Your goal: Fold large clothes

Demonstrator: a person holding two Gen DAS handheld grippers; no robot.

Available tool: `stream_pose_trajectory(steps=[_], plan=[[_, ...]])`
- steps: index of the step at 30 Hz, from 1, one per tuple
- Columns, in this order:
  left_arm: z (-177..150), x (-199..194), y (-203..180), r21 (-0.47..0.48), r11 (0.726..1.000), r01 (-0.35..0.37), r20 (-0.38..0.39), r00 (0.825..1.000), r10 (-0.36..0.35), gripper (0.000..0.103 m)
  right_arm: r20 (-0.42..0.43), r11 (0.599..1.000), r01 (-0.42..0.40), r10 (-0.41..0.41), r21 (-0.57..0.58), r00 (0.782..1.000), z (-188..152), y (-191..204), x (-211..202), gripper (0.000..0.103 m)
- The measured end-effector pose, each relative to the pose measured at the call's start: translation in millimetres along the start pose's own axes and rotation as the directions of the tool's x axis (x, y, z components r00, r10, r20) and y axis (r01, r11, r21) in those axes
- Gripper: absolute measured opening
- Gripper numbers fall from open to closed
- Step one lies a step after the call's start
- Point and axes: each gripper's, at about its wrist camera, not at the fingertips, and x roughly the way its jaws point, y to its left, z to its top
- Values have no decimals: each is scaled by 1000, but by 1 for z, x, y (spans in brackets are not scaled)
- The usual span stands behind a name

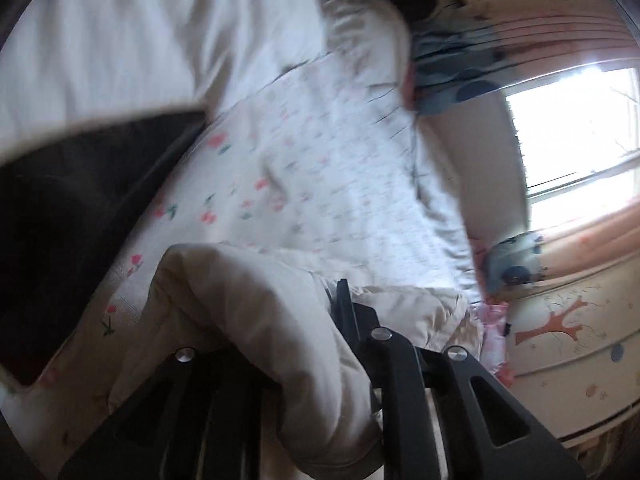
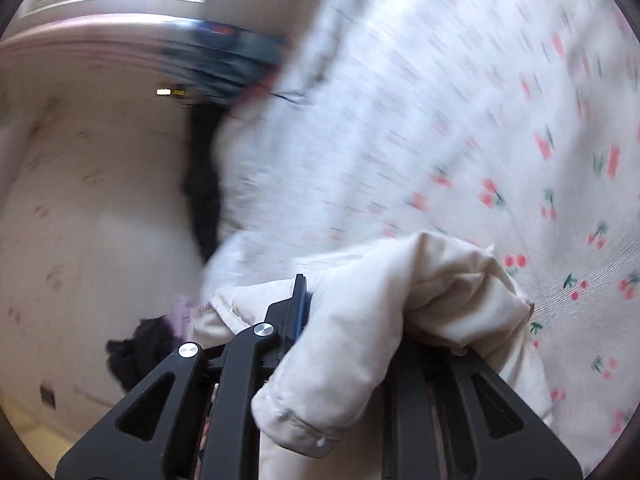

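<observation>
A cream padded garment (image 1: 256,320) is bunched between the black fingers of my left gripper (image 1: 312,320), which is shut on it just above the cherry-print bedspread (image 1: 304,168). In the right wrist view the same cream garment (image 2: 380,320) bulges over my right gripper (image 2: 340,316), which is shut on a fold of it. One black finger (image 2: 298,300) with a blue pad shows; the other is hidden under the cloth. Both views are motion-blurred.
A dark garment (image 1: 60,208) lies at the left on the bed. Blue clothes (image 1: 452,68) lie at the far edge. A bright window (image 1: 580,128) and pink curtain (image 1: 588,248) are to the right. A black cloth (image 2: 136,352) lies low by the wall.
</observation>
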Motion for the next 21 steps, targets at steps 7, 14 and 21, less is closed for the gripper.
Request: stream_pose_trajectory(steps=[7,14,21], plan=[[8,-52,-30,-13,989,148,45,988,-148,60,77,984,15,-1,-179,997,-20,61,-32,81],[-20,-66,-99,222,969,104,129,982,-135,95,140,798,201,-147,-568,979,-76,154,-6,96],[-65,78,-126,509,826,-243,50,966,253,95,99,503,449,-578,-739,810,-102,136,155,97]])
